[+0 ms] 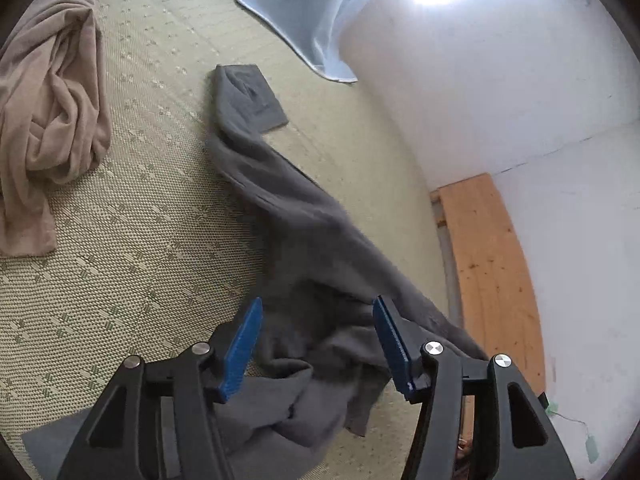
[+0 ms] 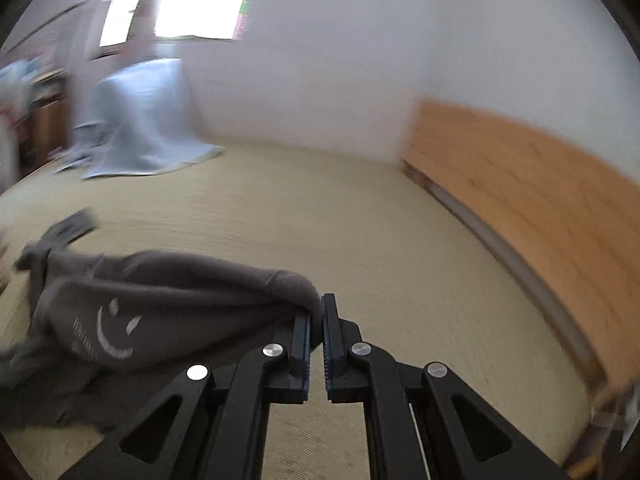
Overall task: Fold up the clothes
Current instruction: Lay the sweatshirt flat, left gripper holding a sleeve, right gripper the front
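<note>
Right gripper [image 2: 317,318] tilted down toward floor, jaws clamped on bunched edge of dark grey knit garment with white smiley print [image 2: 152,312]; cloth trails left of jaws, lifted, view blurred. Left gripper [image 1: 318,344] angled down, jaws spread, nothing pinched; same grey garment [image 1: 304,232] lies between and beyond blue pads [image 1: 242,350], long axis running away up-left, cuff farthest. Further out: woven straw mat [image 1: 132,240], crumpled beige cloth [image 1: 52,108] far left, pale blue sheet [image 1: 316,20], wooden board [image 1: 488,264] right.

I'm working in a home bedroom: woven mat [image 1: 140,208] floor, white walls [image 2: 320,60], bright window [image 2: 192,0], scattered clothes.
</note>
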{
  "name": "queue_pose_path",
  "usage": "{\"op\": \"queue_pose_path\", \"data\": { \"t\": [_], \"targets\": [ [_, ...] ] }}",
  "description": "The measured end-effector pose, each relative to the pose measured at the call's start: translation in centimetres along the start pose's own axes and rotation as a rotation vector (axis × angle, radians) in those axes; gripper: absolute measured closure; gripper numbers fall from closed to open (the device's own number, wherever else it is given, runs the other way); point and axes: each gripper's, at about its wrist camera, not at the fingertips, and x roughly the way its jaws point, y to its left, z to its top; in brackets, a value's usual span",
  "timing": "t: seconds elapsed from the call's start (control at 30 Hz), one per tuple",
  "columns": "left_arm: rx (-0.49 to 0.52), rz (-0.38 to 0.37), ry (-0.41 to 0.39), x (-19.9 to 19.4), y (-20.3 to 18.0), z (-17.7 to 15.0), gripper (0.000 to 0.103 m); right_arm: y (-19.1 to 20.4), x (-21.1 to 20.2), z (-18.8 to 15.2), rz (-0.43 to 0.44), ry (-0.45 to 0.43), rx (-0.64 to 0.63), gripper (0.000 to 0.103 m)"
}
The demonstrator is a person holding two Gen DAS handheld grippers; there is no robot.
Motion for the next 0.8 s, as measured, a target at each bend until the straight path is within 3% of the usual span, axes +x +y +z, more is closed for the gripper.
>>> {"op": "queue_pose_path", "data": {
  "t": [0.17,0.3,0.33,0.57,0.8],
  "targets": [
    [0.016,0.033,0.018,1.6,-0.3,0.1,0.041,-4.9,3.2,-2.1,-0.104,0.162,0.137,0.093],
    [0.037,0.025,0.047,3.2,-1.1,0.3,0.041,-5.7,3.0,-1.9,-0.134,0.16,0.179,0.053],
    [0.047,0.023,0.057,3.7,-1.3,0.4,0.041,-5.8,3.0,-1.8,-0.142,0.159,0.189,0.05],
    [0.078,-0.025,0.112,7.9,-3.5,2.6,0.033,-4.6,2.4,-1.1,-0.078,0.112,0.22,0.049],
    [0.031,0.054,0.085,12.1,-3.2,5.3,0.033,-1.6,1.9,-0.9,-0.014,0.082,0.185,0.049]
  ]
}}
